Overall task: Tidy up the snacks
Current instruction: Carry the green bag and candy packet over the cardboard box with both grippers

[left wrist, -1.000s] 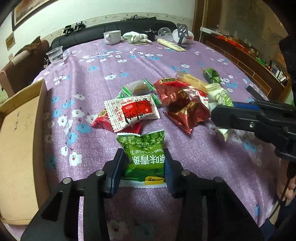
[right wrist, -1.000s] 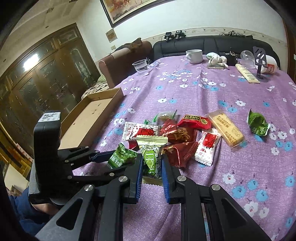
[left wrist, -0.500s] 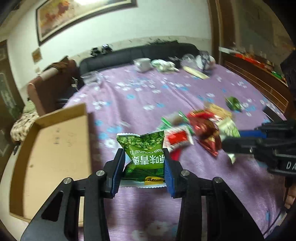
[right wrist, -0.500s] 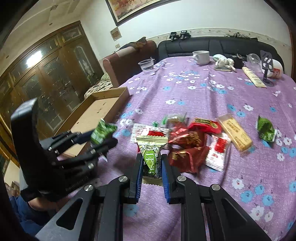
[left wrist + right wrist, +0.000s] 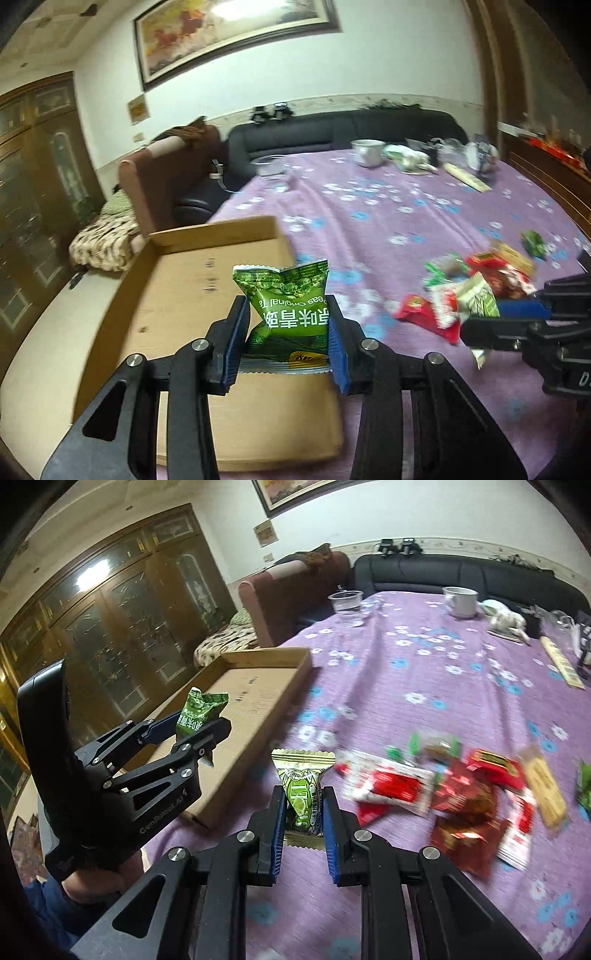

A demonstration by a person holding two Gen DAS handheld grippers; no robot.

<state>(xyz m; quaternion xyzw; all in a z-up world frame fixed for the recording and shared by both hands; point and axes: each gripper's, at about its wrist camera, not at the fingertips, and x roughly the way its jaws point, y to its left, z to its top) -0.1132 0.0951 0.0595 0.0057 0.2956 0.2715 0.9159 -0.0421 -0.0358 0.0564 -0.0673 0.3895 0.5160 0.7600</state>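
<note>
Left wrist view: the left gripper [image 5: 288, 325] has its jaws pinched on a green pea packet [image 5: 290, 308], which hangs above the near end of the shallow cardboard box [image 5: 177, 295] with its print upside down. At three o'clock the right gripper [image 5: 480, 325] comes in from the frame edge, clamped on a pale green packet [image 5: 476, 302]. Behind it, around two o'clock, the loose snack pile [image 5: 491, 273] lies on the purple flowered tablecloth [image 5: 388, 206]; the white mug [image 5: 365, 152] sits far back at twelve to one o'clock. Right wrist view: the right gripper [image 5: 303, 812] is pressed together on the pale green packet [image 5: 302, 794], held upright over the cloth just beside the box's near corner. At nine o'clock the left gripper [image 5: 201, 727] pinches the pea packet [image 5: 197, 712] over the box [image 5: 258, 709]. The pile [image 5: 454, 794] spreads out at three o'clock, blurred; a clear plastic cup [image 5: 347, 607] stands at twelve o'clock near the table edge.
</note>
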